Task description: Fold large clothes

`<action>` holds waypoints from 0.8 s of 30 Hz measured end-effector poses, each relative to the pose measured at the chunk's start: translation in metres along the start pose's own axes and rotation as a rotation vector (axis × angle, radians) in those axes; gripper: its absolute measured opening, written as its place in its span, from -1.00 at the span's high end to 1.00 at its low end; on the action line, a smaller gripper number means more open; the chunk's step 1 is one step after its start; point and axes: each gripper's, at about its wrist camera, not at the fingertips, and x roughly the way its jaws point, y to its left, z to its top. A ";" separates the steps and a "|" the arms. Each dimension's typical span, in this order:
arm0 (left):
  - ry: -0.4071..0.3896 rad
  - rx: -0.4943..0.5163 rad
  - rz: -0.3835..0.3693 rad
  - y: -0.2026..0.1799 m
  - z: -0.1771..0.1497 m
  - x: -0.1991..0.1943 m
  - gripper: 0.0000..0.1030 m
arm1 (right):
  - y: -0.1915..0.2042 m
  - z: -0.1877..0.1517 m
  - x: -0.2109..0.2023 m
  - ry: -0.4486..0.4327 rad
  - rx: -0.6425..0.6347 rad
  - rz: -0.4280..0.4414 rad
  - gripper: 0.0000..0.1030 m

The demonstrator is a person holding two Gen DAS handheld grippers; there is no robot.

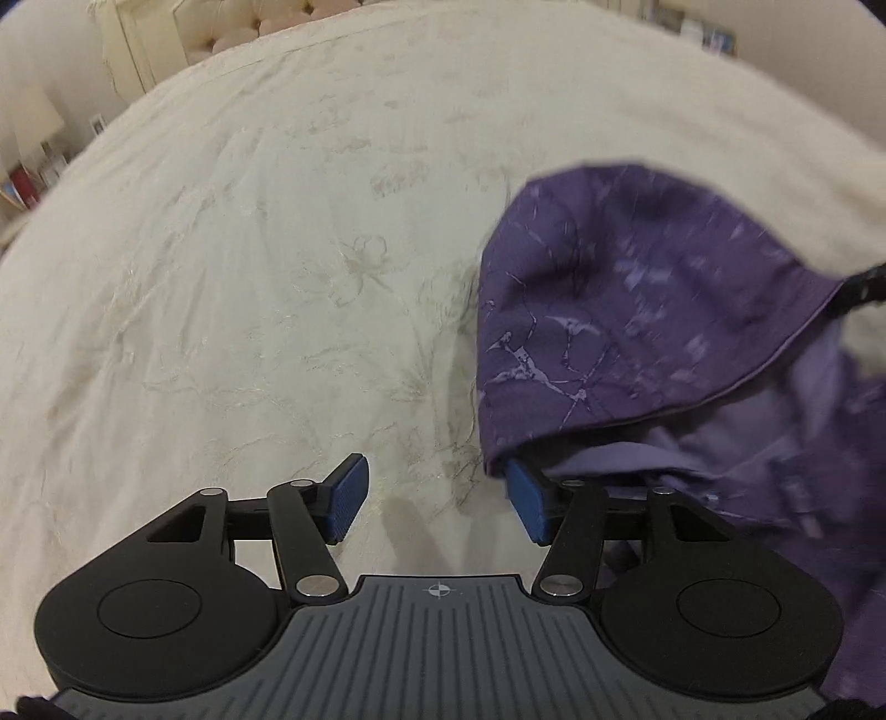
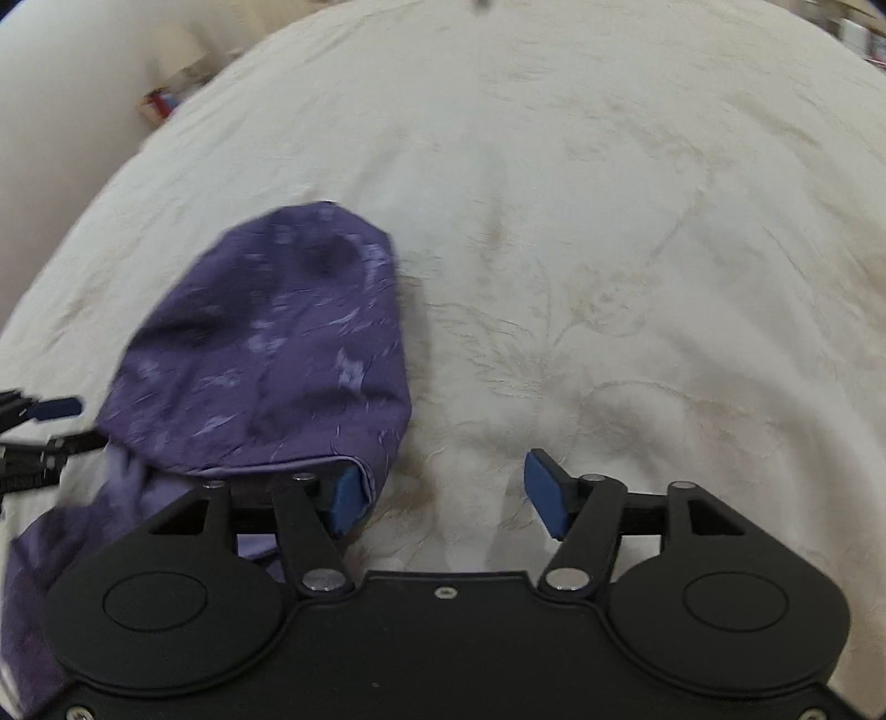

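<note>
A purple patterned garment [image 1: 637,310] lies bunched on the cream bed cover, at the right of the left wrist view and at the left of the right wrist view [image 2: 266,343]. My left gripper [image 1: 437,501] is open; a fold of the garment drapes over its right finger [image 1: 529,498]. My right gripper [image 2: 443,493] is open; the garment's hem hangs over its left finger [image 2: 346,493]. Each gripper shows at the edge of the other's view, the right gripper [image 1: 864,288] and the left gripper [image 2: 39,426]. Nothing sits between either pair of pads.
The cream embroidered bed cover [image 1: 277,249] fills both views. A tufted headboard [image 1: 238,27] and shelves with books [image 1: 27,177] stand beyond the bed's far and left edges.
</note>
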 end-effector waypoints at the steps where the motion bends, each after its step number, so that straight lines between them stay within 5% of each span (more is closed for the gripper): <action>1: 0.000 0.003 -0.016 0.006 -0.001 -0.010 -0.06 | -0.001 0.000 -0.006 0.003 -0.011 0.016 -0.43; 4: 0.003 -0.002 -0.033 0.018 0.005 -0.027 -0.06 | 0.000 0.001 -0.028 0.018 -0.045 0.067 -0.45; 10: -0.066 -0.207 -0.141 0.037 0.052 -0.033 -0.14 | 0.007 0.023 -0.058 -0.057 -0.021 0.151 -0.45; 14: -0.071 -0.253 -0.195 0.020 0.084 0.010 -0.14 | 0.014 0.049 -0.028 -0.088 0.014 0.165 -0.45; 20: 0.028 -0.276 -0.206 0.001 0.104 0.083 -0.13 | 0.020 0.071 0.026 -0.060 0.070 0.164 -0.44; 24: 0.095 -0.234 -0.180 -0.001 0.105 0.115 -0.13 | 0.011 0.074 0.052 -0.032 0.119 0.153 -0.21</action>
